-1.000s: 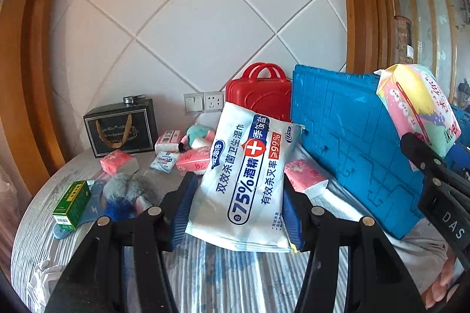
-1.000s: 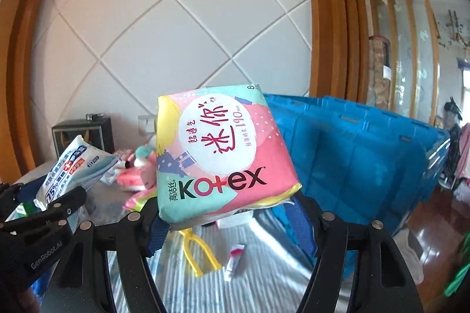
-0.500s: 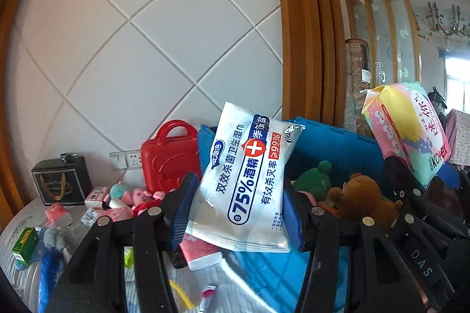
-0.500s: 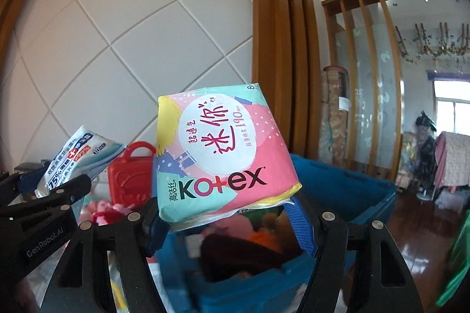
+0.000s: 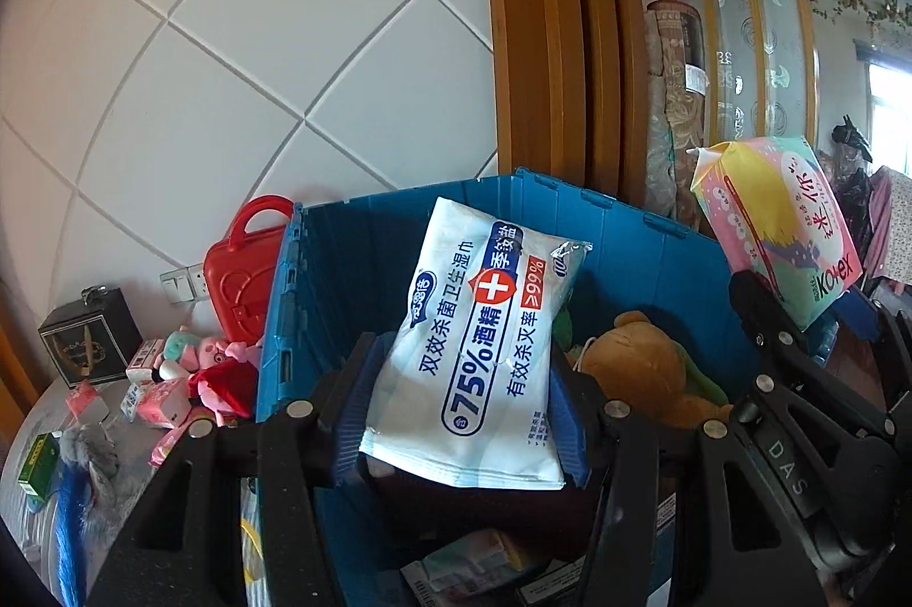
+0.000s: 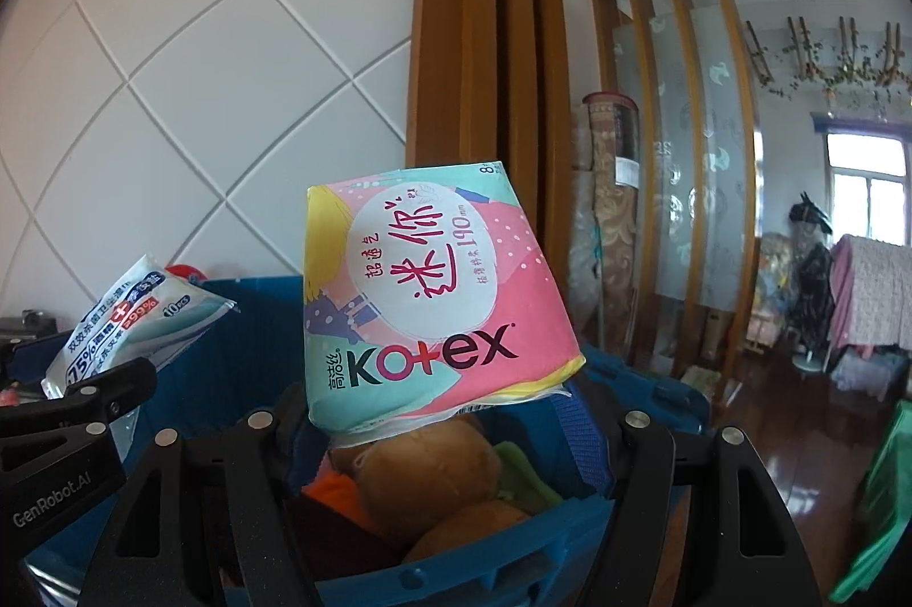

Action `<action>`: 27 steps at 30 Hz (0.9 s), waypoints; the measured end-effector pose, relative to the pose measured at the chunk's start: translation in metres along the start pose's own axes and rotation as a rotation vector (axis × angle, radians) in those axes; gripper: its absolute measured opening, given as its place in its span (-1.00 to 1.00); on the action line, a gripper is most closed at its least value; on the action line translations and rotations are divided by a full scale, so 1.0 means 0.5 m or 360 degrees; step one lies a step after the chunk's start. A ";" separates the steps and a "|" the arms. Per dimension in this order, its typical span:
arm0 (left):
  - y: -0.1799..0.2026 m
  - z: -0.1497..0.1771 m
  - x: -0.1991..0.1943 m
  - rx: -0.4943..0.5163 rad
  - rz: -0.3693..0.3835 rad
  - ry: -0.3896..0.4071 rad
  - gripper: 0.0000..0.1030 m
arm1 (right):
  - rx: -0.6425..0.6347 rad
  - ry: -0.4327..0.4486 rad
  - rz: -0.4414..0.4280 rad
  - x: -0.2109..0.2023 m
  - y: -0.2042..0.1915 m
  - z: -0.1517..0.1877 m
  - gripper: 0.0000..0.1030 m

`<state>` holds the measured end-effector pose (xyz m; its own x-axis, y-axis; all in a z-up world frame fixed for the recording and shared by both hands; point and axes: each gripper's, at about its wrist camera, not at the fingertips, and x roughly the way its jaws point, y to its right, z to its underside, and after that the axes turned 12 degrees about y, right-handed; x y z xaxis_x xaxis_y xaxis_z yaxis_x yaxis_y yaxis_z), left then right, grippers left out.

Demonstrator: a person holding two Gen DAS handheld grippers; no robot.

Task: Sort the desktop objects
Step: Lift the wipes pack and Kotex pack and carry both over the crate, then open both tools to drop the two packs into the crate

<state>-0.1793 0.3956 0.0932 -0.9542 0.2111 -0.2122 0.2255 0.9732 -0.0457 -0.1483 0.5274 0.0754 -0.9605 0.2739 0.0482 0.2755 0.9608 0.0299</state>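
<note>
Nearest the left wrist camera, the left gripper [image 5: 464, 413] is clamped on a pack of alcohol wet wipes [image 5: 484, 345], its blue pads pinching the lower edges while the pack stands up between them above the open blue folding crate [image 5: 638, 231]. In the right wrist view the right gripper [image 6: 439, 413] likewise grips a pink Kotex pad pack [image 6: 427, 293] by its bottom corners, also raised over the crate. Both packs look light and soft: film wrappers that crumple under the pads and are probably a little slick, so a hold low and across the full width, as now, seems safest; neither should mind a short drop. Below them the crate already holds a brown teddy bear [image 5: 644, 367] and other soft items. Farther left, beyond the crate wall, the tabletop [image 5: 34, 413] carries a pink plush pig [image 5: 216, 356], small pink tissue packs [image 5: 162, 402], a green box [image 5: 39, 461], a black gift box [image 5: 91, 345] and a red toy case [image 5: 245, 276] against the white quilted wall [image 5: 256, 65].
</note>
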 end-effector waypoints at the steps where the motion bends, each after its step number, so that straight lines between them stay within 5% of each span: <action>1: 0.003 0.001 0.005 0.0000 -0.0008 -0.0006 0.05 | 0.0001 -0.0009 -0.0001 0.008 0.008 0.003 0.36; 9: 0.030 -0.004 0.021 -0.0029 0.0009 0.0007 0.20 | -0.0014 -0.0022 -0.0038 0.044 0.048 0.009 0.41; 12: 0.038 -0.008 0.018 -0.0020 -0.0008 0.0041 0.32 | -0.0034 0.0036 -0.0017 0.035 0.050 0.007 0.96; 27: 0.000 -0.016 -0.010 -0.0056 -0.0059 0.0097 0.43 | -0.0027 0.0070 -0.0011 0.013 0.044 -0.004 0.99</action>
<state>-0.1761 0.3951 0.1020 -0.9722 0.1793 -0.1509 0.1839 0.9828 -0.0175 -0.1485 0.5504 0.0786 -0.9599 0.2650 0.0915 0.2700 0.9617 0.0472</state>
